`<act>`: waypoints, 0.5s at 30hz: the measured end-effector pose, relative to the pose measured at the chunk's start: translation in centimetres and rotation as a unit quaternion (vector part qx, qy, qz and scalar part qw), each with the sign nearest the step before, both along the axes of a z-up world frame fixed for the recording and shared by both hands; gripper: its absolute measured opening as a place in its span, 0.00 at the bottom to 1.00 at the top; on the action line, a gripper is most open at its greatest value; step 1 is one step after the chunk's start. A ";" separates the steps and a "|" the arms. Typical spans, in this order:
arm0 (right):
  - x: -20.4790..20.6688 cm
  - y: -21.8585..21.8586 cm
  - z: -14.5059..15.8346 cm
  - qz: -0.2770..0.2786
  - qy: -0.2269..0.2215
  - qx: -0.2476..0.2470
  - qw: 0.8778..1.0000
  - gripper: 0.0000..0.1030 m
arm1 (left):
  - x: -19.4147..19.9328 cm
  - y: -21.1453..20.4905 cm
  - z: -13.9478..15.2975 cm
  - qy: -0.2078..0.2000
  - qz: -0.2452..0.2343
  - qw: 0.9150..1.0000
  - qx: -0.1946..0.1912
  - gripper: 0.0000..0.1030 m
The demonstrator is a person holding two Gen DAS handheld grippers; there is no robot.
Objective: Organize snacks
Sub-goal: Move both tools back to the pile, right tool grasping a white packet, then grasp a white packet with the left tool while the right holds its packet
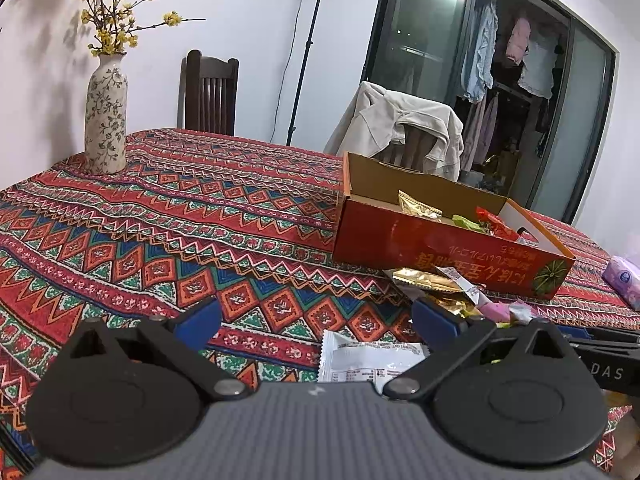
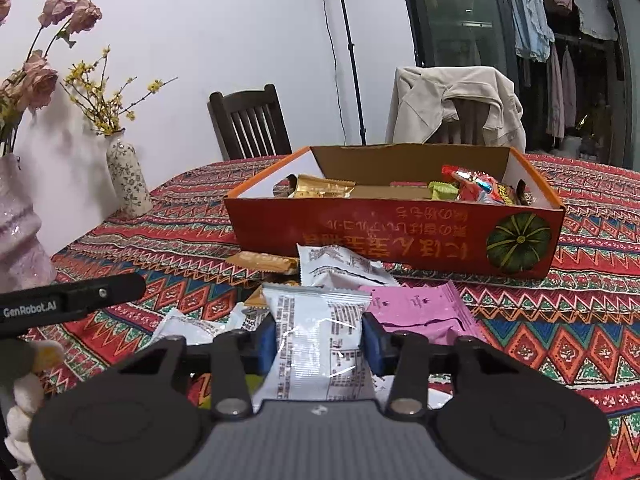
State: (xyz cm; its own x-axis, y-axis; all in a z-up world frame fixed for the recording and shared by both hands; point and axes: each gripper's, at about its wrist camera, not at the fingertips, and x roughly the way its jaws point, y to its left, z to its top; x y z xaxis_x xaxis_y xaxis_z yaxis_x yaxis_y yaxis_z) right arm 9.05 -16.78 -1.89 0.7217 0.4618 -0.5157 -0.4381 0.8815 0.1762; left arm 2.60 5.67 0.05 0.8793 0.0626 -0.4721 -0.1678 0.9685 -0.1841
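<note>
An open orange cardboard box point(image 2: 384, 232) with a pumpkin picture stands on the patterned tablecloth and holds several snack packets; it also shows in the left wrist view point(image 1: 440, 252). My right gripper point(image 2: 319, 340) is shut on a white snack packet point(image 2: 316, 344), held in front of the box. Loose packets lie below it: a pink one point(image 2: 420, 312), another white one point(image 2: 340, 268) and an orange one point(image 2: 264, 262). My left gripper point(image 1: 316, 320) is open and empty above a white packet point(image 1: 368, 360). Gold packets point(image 1: 424, 280) lie by the box.
A floral vase point(image 1: 106, 116) with yellow flowers stands at the table's far left; it also shows in the right wrist view point(image 2: 128, 176). A pink vase point(image 2: 20, 232) is at the left edge. Chairs stand behind the table, one draped with a beige jacket point(image 2: 452, 100). A purple tissue pack point(image 1: 624, 280) lies right.
</note>
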 end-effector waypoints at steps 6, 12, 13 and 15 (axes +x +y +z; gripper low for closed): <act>-1.1 -1.0 1.2 -0.009 -0.033 0.017 0.999 0.41 | 0.1 -0.3 -0.1 0.009 0.000 1.000 0.004 1.00; -1.7 -3.1 1.9 -0.042 -0.058 0.021 0.997 0.41 | 0.6 -1.4 -0.6 0.028 -0.010 1.000 0.011 1.00; -1.7 -3.5 1.9 -0.047 -0.057 0.021 0.997 0.41 | 0.7 -1.6 -0.6 0.030 -0.012 0.999 0.013 1.00; -1.7 -4.3 1.7 -0.057 -0.057 0.023 0.997 0.41 | 0.9 -2.2 -0.8 0.034 -0.017 0.999 0.017 1.00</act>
State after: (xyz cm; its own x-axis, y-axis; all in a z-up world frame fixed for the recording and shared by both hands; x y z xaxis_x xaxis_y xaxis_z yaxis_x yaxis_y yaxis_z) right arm 7.34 -21.13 -0.22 0.8231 0.3949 -0.4082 -0.3552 0.9187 0.1726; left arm 3.54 3.45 -0.73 0.8468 0.0494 -0.5296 -0.1451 0.9794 -0.1406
